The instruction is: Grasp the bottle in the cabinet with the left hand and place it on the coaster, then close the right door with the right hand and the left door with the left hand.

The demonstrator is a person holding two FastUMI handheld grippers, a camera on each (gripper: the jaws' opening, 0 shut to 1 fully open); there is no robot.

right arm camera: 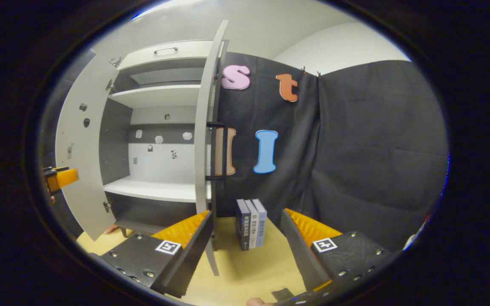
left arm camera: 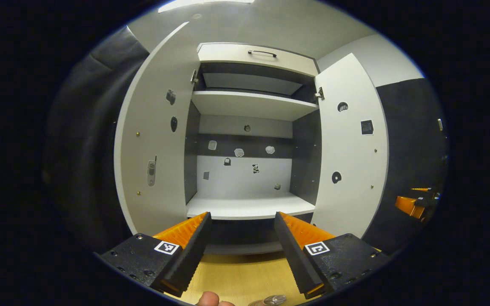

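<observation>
With both doors swung wide, the cabinet [left arm camera: 249, 127] stands on a pale wooden surface [left arm camera: 245, 276], facing the left gripper view head-on. Left door [left arm camera: 155, 140]: open, inner face pale, carrying small stickers and a few screw heads. Right door [left arm camera: 351, 148]: open, likewise stickered; in the right gripper view it is seen edge-on [right arm camera: 204, 127], a dark handle on its outer face. Interior: lower shelf [left arm camera: 249, 206] white and bare of any bottle; upper shelf [left arm camera: 251, 104] white; back panel banded grey and white with small stickers; a drawer front with a dark handle [left arm camera: 262, 52] at the top. Left tongs [left arm camera: 241, 221]: open, fingers spread apart and gripping nothing, held before the lower shelf, not touching it. Right tongs [right arm camera: 247, 219]: open, nothing held, straddling the line of the right door's edge, with contact not discernible. Bottle: a clear rounded object [left arm camera: 270, 300] at the very bottom edge of the left gripper view, on the wooden surface beside a fingertip [left arm camera: 209, 298], may be it, too little visible to confirm; coaster not identifiable. Three books [right arm camera: 251, 223]: upright, spines outward, on the surface against the black cloth wall, between the right tongs' fingers in that view.
</observation>
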